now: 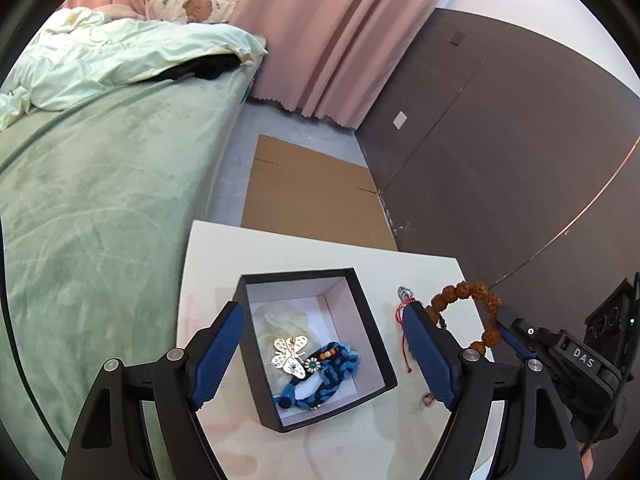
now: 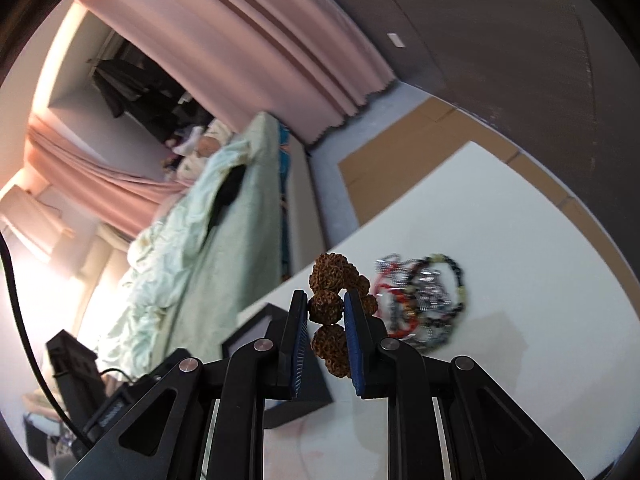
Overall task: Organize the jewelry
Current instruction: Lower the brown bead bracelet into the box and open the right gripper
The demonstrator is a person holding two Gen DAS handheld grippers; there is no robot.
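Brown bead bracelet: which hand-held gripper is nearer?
Right. The right hand-held gripper is shut on the brown bead bracelet, holding it above the white table. The left hand-held gripper is open, straddling the black box beside it.

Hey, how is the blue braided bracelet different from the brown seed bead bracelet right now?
The blue braided cord bracelet lies inside the black open box; the brown knobbly seed-bead bracelet is held up in the right claw, outside it. One is flat woven cord, the other bulky round beads. Both are bracelets.
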